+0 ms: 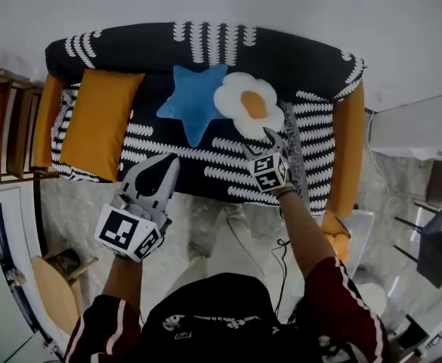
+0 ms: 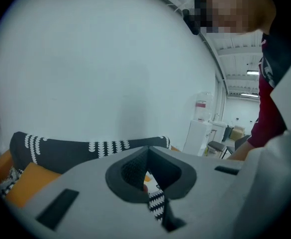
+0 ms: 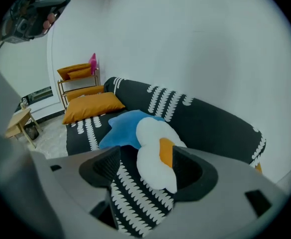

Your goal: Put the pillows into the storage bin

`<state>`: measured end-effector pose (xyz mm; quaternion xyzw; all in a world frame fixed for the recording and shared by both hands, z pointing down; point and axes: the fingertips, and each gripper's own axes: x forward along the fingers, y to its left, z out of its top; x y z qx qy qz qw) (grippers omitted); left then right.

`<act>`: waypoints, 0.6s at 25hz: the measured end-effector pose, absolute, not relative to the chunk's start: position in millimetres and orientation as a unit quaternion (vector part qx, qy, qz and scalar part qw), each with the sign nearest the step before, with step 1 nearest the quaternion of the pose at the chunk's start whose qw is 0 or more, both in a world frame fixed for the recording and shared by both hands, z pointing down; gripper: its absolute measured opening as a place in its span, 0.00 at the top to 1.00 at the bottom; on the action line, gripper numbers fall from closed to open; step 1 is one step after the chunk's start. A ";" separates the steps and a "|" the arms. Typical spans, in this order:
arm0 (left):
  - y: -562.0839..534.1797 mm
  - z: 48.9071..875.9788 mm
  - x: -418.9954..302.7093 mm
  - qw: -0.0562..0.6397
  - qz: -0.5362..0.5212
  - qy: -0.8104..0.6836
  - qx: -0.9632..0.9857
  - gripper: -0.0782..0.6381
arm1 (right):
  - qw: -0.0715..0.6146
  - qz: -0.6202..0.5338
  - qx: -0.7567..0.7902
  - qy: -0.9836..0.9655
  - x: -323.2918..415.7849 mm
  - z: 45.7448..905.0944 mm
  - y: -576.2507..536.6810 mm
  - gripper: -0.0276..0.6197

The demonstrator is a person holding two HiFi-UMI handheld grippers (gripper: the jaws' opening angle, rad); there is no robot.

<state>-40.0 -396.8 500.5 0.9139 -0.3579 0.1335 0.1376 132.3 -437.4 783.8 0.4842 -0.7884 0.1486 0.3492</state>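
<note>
Step, as I judge: approach to a pillow | right tool (image 3: 147, 171): jaws apart, flower pillow (image 3: 152, 153) just ahead between them, not touched | left tool (image 1: 164, 163): jaws together, empty | next: probably push forward, close on pillow edge | storage bin: not in view, content unknown | star pillow (image 1: 193, 100): left of right tool, on sofa (image 1: 205, 44)

Left gripper (image 1: 164, 171): jaws together, nothing held, pointing forward on the left forearm (image 1: 122, 282). Right gripper (image 1: 272, 141): jaws wide apart, gripping nothing, tilted downward and reaching further ahead on the outstretched right arm (image 1: 305, 229).
</note>
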 end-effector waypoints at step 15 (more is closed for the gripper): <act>-453.2 583.2 -42.1 0.209 0.175 -0.380 0.884 0.89 | 0.420 0.153 0.431 -0.784 116.4 916.5 -504.8 0.41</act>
